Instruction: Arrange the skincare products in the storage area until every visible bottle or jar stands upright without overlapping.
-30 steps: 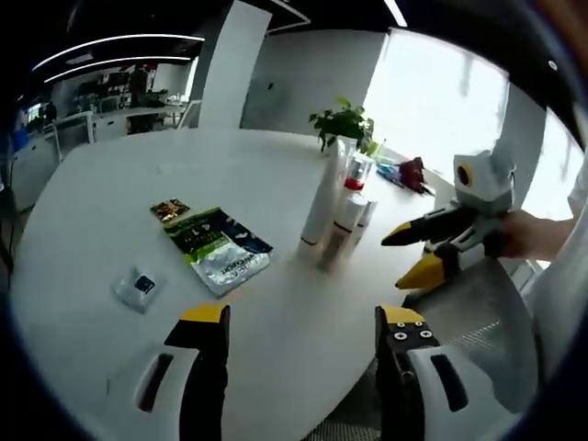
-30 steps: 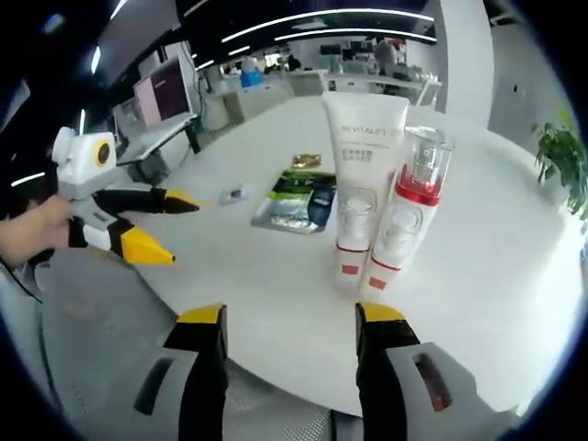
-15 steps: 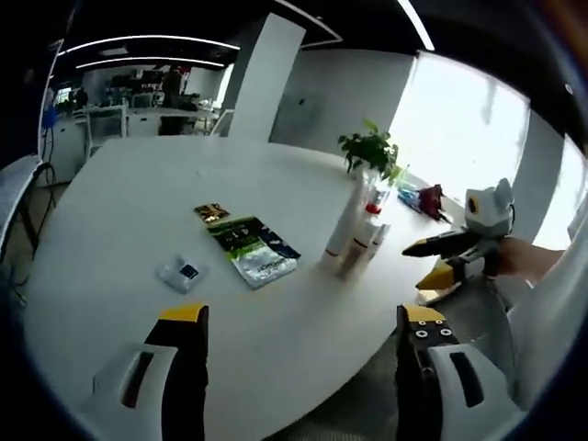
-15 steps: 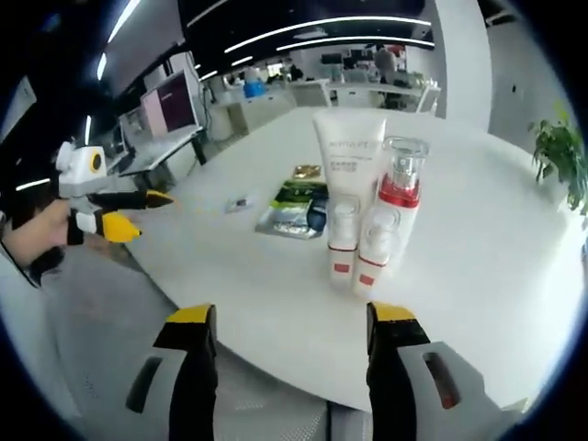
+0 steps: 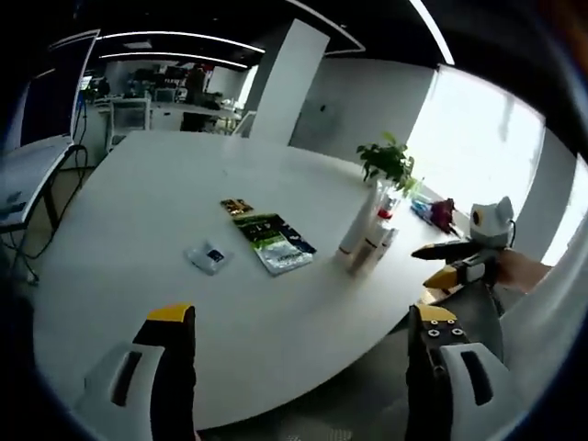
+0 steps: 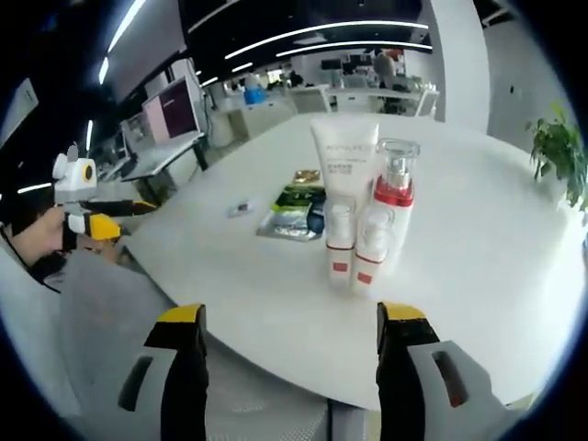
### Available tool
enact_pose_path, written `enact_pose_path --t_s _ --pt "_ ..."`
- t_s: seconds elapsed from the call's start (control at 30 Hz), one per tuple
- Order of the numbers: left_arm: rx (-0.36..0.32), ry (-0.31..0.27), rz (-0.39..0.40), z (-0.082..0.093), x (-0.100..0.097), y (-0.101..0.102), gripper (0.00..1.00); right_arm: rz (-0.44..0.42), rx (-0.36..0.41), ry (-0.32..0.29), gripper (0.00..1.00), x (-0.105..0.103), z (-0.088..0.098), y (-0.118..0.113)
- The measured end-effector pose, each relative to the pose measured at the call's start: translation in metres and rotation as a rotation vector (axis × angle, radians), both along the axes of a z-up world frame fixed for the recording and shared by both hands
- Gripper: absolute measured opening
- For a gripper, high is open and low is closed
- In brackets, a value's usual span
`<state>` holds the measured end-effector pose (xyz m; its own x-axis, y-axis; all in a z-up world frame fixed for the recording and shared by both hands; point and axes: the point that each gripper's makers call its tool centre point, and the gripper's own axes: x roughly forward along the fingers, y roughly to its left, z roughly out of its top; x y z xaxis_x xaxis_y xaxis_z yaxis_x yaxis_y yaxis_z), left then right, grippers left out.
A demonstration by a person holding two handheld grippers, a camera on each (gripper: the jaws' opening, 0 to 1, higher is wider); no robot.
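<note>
Both our tools, left tool [image 5: 299, 322] and right tool [image 6: 289, 317], gape empty off the desk [image 6: 478, 276]; beside the upright tube [image 6: 344, 170], bottles [image 6: 390, 216] stand; task looks finished.

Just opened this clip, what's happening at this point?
A person holds two grippers back from a white round table, both open and empty. Four skincare containers stand upright in a tight cluster: a white tube, a red-collared pump bottle and two small bottles. Sachets lie flat beside them.
</note>
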<state>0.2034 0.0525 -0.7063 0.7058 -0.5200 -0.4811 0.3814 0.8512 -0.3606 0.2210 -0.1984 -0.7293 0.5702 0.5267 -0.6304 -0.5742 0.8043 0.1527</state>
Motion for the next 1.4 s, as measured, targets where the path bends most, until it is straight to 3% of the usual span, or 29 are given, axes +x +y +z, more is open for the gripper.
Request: enact_pose_path --t_s 0.17,0.3,0.63,0.93,1.4 --pt "-0.008 0.0 0.007 0.0 0.001 0.0 0.99 0.009 -0.045 -0.026 0.83 -0.002 -0.005 -0.004" --pt "-0.004 0.009 0.002 -0.001 0.001 -0.001 0.99 -0.013 -0.02 -0.027 0.85 -0.001 -0.004 -0.005" --pt "0.024 0.035 -0.019 -0.007 0.002 -0.002 0.99 0.038 -0.082 -0.041 0.83 -0.003 -0.009 -0.003" --pt "0.054 0.077 -0.03 -0.017 0.005 -0.007 0.97 0.03 -0.059 -0.029 0.81 -0.005 -0.009 -0.002" --pt "0.112 0.136 -0.06 -0.031 0.052 -0.037 0.95 0.014 -0.02 0.002 0.81 -0.005 -0.012 -0.003"
